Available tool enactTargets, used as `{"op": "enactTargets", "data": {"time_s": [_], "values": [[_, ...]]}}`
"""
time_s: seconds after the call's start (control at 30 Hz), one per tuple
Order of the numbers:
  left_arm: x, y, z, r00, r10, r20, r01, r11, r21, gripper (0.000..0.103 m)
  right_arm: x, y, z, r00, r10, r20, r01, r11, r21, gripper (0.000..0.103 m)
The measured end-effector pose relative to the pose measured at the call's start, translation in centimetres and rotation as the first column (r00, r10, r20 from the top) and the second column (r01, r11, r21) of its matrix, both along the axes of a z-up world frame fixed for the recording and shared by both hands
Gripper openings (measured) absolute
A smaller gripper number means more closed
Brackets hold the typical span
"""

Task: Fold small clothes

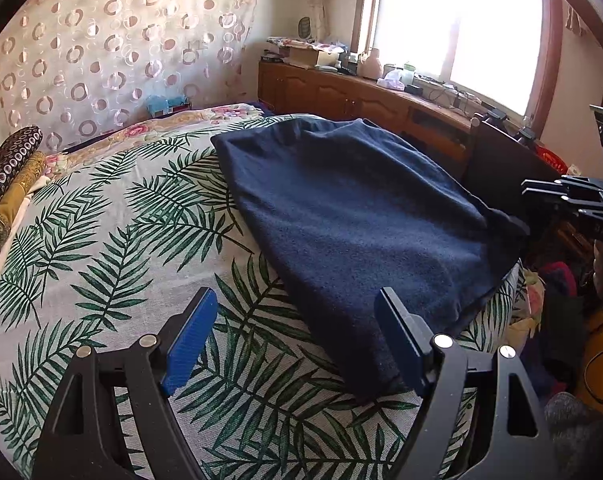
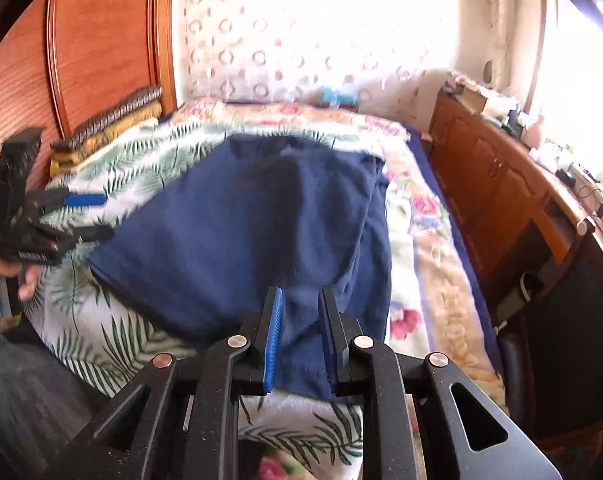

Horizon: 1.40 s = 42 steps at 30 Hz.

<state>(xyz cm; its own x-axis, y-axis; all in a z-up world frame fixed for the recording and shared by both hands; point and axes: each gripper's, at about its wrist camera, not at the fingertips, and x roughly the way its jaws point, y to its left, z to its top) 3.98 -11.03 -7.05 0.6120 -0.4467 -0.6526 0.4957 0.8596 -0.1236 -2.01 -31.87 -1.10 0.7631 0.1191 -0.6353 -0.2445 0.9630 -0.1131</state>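
A dark navy garment [image 1: 353, 216] lies folded on the leaf-print bedspread [image 1: 113, 240]. My left gripper [image 1: 297, 312] is open, hovering just off the garment's near corner, its right finger over the cloth edge. The right gripper [image 1: 541, 196] shows at the garment's far right edge. In the right wrist view the garment [image 2: 241, 224] fills the middle, and my right gripper [image 2: 301, 308] has its jaws partly closed with the garment's near hem lying between them. The left gripper [image 2: 89, 216] shows open at the garment's left corner.
A wooden cabinet [image 1: 365, 100] with clutter on top runs under the window beside the bed. Folded patterned fabrics [image 1: 9, 184] lie at the headboard side. A floral blanket [image 2: 425, 216] lies under the leaf sheet. A wooden headboard [image 2: 85, 48] stands at left.
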Motion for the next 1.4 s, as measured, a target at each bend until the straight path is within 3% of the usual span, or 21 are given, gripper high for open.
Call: {"op": "enactTargets", "data": {"time_s": [0.2, 0.47, 0.5, 0.53, 0.57, 0.73, 0.77, 0.83, 0.93, 1.1, 1.4], "values": [[-0.1, 0.0, -0.2, 1.0, -0.003, -0.006, 0.003, 1.0, 0.002, 0.081, 1.1, 0.3, -1.3, 1.0, -0.016, -0.011, 0.016, 1.0, 0.003, 0.019], [0.2, -0.2, -0.6, 1.0, -0.013, -0.021, 0.013, 1.0, 0.004, 0.081, 3.5, -1.2, -5.3, 0.99, -0.086, -0.108, 0.081, 0.995, -0.05, 0.019], [0.2, -0.2, -0.6, 1.0, -0.014, -0.022, 0.014, 1.0, 0.002, 0.081, 3.5, -1.6, -5.6, 0.989, -0.093, -0.119, 0.089, 0.995, -0.04, 0.025], [0.3, -0.3, -0.7, 1.0, -0.015, -0.025, 0.015, 1.0, 0.001, 0.081, 3.5, -2.0, -5.8, 0.987, -0.101, -0.127, 0.097, 0.995, -0.035, 0.039], [0.3, -0.4, -0.8, 0.999, -0.016, -0.03, 0.016, 1.0, 0.002, 0.081, 3.5, -2.3, -6.0, 0.985, -0.109, -0.131, 0.106, 0.994, -0.032, 0.044], [0.6, -0.8, -1.6, 0.997, -0.027, -0.067, 0.028, 1.0, 0.014, 0.081, 3.5, -3.3, -5.9, 0.987, -0.086, -0.135, 0.092, 0.995, 0.043, 0.044], [0.6, -0.8, -1.7, 0.997, -0.029, -0.072, 0.03, 0.999, 0.013, 0.081, 3.8, -3.3, -5.8, 0.988, -0.074, -0.134, 0.082, 0.995, 0.053, 0.043], [0.6, -0.7, -1.7, 0.996, -0.033, -0.082, 0.033, 0.999, 0.004, 0.081, 3.6, -3.4, -5.9, 0.99, -0.026, -0.138, 0.037, 0.996, 0.078, 0.017], [0.5, -0.6, -1.7, 0.996, -0.034, -0.087, 0.034, 0.999, -0.002, 0.081, 2.7, -3.5, -5.3, 0.996, -0.005, -0.094, 0.01, 0.999, 0.048, 0.005], [0.3, -0.6, -1.6, 0.995, -0.049, -0.09, 0.049, 0.999, -0.012, 0.081, 1.1, -5.0, -3.2, 0.998, -0.047, -0.034, 0.049, 0.998, 0.042, 0.004], [-0.1, -0.7, -1.8, 0.99, -0.079, -0.115, 0.077, 0.997, -0.023, 0.059, 1.5, -4.9, -4.3, 0.995, -0.068, -0.072, 0.07, 0.997, 0.033, 0.004]]}}
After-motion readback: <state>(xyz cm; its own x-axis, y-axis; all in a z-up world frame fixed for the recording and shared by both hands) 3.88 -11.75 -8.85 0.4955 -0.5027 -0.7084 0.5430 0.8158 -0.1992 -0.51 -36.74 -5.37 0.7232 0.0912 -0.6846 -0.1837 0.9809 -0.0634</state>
